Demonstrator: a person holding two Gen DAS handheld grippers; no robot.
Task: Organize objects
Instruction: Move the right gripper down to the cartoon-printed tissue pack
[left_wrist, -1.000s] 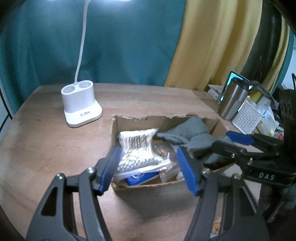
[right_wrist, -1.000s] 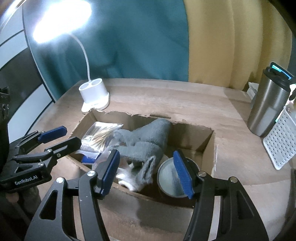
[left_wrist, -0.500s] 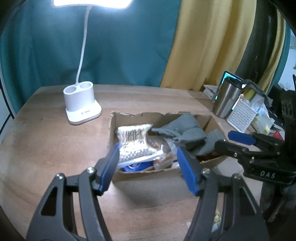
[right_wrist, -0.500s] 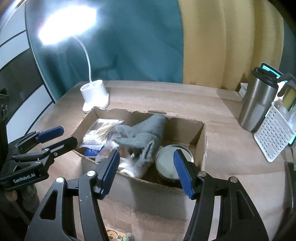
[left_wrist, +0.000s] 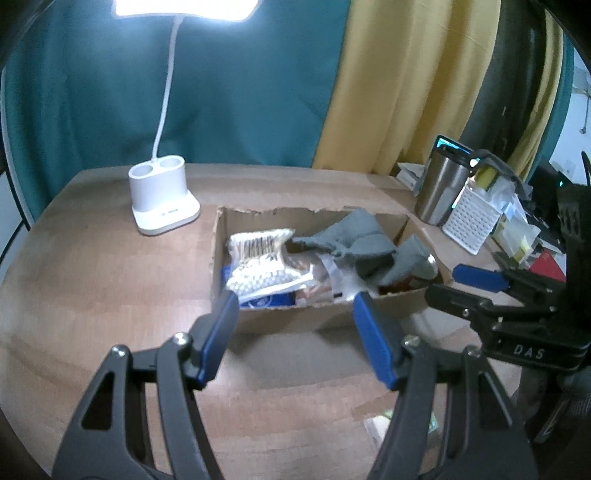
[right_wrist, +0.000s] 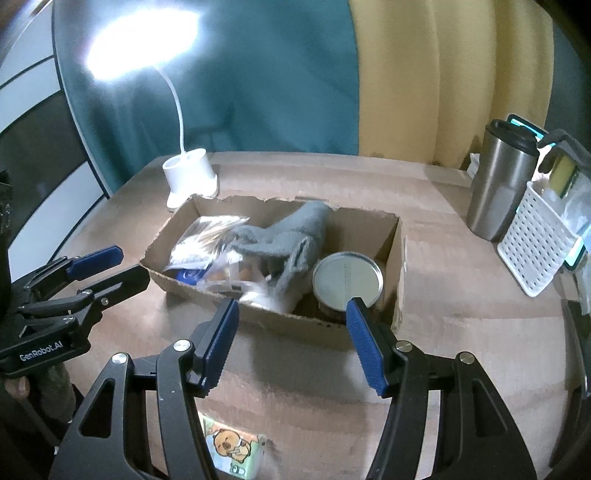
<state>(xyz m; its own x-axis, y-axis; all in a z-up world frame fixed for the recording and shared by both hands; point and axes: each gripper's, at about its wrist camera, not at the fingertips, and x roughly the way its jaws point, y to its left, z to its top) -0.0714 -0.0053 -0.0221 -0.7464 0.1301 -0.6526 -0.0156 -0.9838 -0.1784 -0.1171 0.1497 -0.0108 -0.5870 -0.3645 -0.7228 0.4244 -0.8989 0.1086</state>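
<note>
Left gripper (left_wrist: 293, 328) seen spread and empty, right gripper (right_wrist: 291, 334) likewise spread, cardboard box (right_wrist: 295, 321) placed on table (left_wrist: 92, 280) just beyond both, round tin lid (right_wrist: 347, 278) shown only in right view, grey cloth (left_wrist: 364, 243) draped over contents, cartoon packet (right_wrist: 234, 448) noted near table edge.

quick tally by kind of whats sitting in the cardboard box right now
From what shows in the cardboard box; more may be hidden underneath:
grey cloth: 1
round metal tin: 1
clear bag of cotton swabs: 1
blue packet: 1
clear wrapped packet: 1
Total: 5
</note>
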